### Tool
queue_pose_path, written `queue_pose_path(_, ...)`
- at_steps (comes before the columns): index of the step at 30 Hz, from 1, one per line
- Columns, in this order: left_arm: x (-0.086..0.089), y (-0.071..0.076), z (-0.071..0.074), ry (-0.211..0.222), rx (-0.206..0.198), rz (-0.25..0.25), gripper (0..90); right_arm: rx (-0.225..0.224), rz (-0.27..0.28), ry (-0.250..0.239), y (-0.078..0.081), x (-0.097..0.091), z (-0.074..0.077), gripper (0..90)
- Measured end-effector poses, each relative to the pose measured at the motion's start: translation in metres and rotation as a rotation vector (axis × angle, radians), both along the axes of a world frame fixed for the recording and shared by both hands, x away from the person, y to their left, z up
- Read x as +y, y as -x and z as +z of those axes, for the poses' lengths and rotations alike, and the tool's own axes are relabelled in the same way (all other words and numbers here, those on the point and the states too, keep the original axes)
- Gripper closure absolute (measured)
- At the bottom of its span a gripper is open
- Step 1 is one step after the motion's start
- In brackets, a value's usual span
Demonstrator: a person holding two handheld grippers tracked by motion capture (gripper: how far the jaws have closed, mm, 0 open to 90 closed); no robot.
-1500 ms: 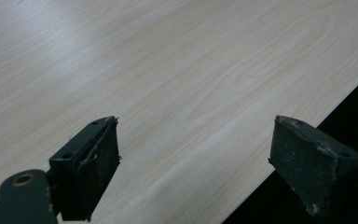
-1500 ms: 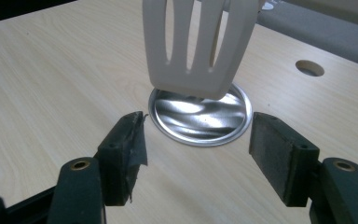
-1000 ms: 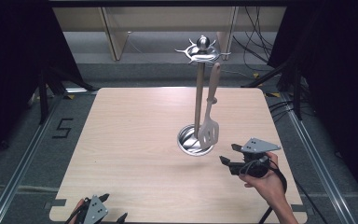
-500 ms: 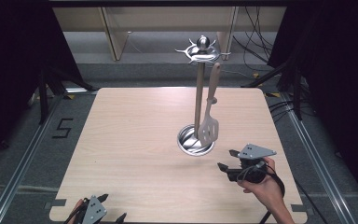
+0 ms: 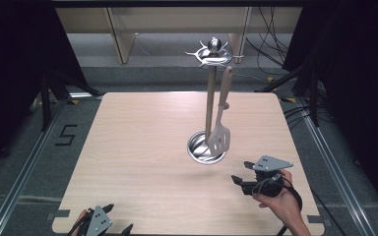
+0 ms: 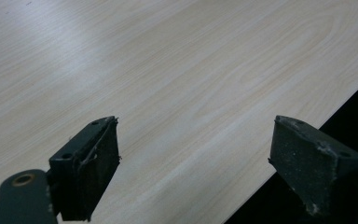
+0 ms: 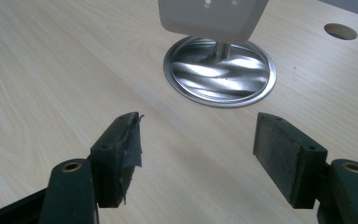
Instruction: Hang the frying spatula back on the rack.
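A metal utensil stand (image 5: 210, 98) rises from a round steel base (image 5: 202, 152) right of the table's middle. From a hook at its top hangs a pale slotted spatula (image 5: 221, 132), its blade just over the base. My right gripper (image 5: 239, 183) is held low over the table in front and to the right of the base, open, pointing left, nothing between its jaws. In the right gripper view the open gripper (image 7: 198, 140) faces the base (image 7: 219, 70), with the spatula blade (image 7: 212, 16) above. My left gripper (image 5: 119, 218) sits at the near left edge, open (image 6: 196, 154) and empty.
The light wooden table (image 5: 142, 147) has a small round hole (image 7: 338, 31) near the stand. Black curtains, a shelf frame and cables surround the far side. A floor marking "5" (image 5: 65, 135) lies left of the table. The table's edge (image 6: 307, 126) runs beside the left gripper.
My right hand has drifted slightly toward the table's near edge, away from the stand. The left gripper and the spatula have stayed where they were.
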State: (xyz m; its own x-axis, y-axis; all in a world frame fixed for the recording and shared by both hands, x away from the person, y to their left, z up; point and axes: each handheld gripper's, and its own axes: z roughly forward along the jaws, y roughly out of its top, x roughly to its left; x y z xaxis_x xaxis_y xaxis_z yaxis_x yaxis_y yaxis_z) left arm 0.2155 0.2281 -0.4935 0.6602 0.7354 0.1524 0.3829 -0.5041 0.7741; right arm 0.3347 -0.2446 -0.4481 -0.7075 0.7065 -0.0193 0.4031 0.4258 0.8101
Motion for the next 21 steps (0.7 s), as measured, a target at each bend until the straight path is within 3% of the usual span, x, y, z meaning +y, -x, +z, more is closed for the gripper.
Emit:
queue_pose_path(5, 0.000, 0.000, 0.000, 0.005, -0.002, 0.002, 15.0, 0.017, -0.008, -0.011, 0.005, -0.002, -0.003, 32.4)
queue_pose_path(7, -0.001, 0.000, -0.001, 0.006, -0.002, 0.003, 15.0, 0.003, 0.002, -0.003, 0.005, -0.002, -0.004, 32.2)
queue_pose_path(9, 0.000, 0.001, 0.000, -0.003, 0.019, 0.004, 15.0, 0.015, 0.004, -0.003, 0.007, -0.002, -0.006, 30.4)
queue_pose_path(10, 0.000, 0.000, 0.000, -0.008, -0.003, 0.006, 15.0, 0.018, 0.029, 0.002, 0.008, -0.002, -0.008, 30.1)
queue_pose_path(12, -0.001, -0.001, -0.001, 0.001, -0.004, 0.005, 15.0, 0.018, 0.028, 0.002, 0.009, -0.001, -0.009, 29.8)
queue_pose_path(13, 0.000, -0.002, 0.000, -0.026, -0.016, -0.010, 15.0, 0.004, 0.028, 0.007, 0.009, -0.002, -0.010, 29.0)
queue_pose_path(16, 0.000, -0.001, 0.000, -0.011, -0.016, -0.007, 15.0, 0.003, 0.035, 0.008, 0.011, -0.002, -0.012, 28.8)
queue_pose_path(17, 0.000, -0.002, 0.000, -0.023, -0.018, -0.010, 15.0, 0.021, 0.034, 0.004, 0.013, -0.002, -0.013, 28.8)
queue_pose_path(18, -0.003, 0.001, -0.002, 0.021, 0.007, 0.012, 15.0, 0.010, 0.033, 0.005, 0.015, -0.002, -0.014, 28.7)
queue_pose_path(21, -0.004, 0.001, -0.003, 0.047, 0.004, 0.019, 15.0, 0.012, 0.034, 0.001, 0.017, -0.003, -0.016, 28.5)
